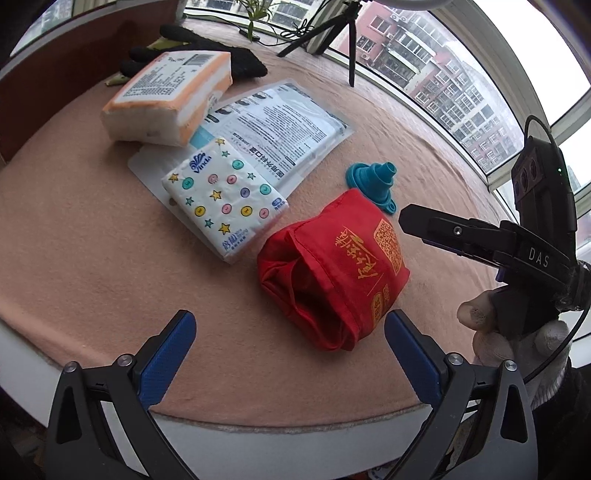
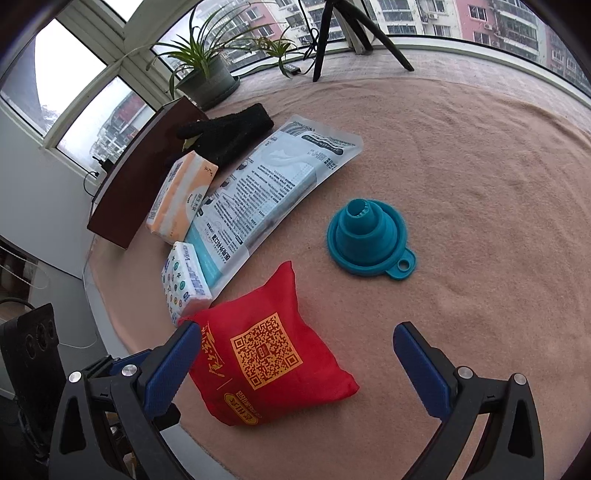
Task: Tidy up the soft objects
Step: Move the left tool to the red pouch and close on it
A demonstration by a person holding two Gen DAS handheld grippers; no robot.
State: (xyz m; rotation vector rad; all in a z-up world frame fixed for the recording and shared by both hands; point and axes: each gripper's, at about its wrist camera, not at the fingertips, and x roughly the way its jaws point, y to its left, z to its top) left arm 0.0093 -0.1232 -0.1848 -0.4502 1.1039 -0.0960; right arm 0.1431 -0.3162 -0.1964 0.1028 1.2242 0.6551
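A folded red cloth bag (image 1: 332, 273) (image 2: 273, 354) with gold print lies near the front edge of the peach blanket. My left gripper (image 1: 290, 350) is open, just short of the bag. My right gripper (image 2: 295, 354) (image 1: 417, 221) is open too, spread wide over the bag, its left pad (image 2: 173, 362) at the bag's edge. Behind sit a star-patterned tissue pack (image 1: 225, 199) (image 2: 184, 284), an orange tissue pack (image 1: 170, 96) (image 2: 181, 195), a flat mask packet (image 1: 277, 129) (image 2: 273, 184) and black gloves (image 1: 207, 48) (image 2: 229, 136).
A teal collapsible funnel (image 1: 373, 181) (image 2: 369, 240) stands right of the bag. A brown board (image 2: 140, 177) borders the blanket's left side. A potted plant (image 2: 210, 81) and a tripod (image 2: 332, 29) stand by the window. A gloved hand (image 1: 509, 332) holds the right gripper.
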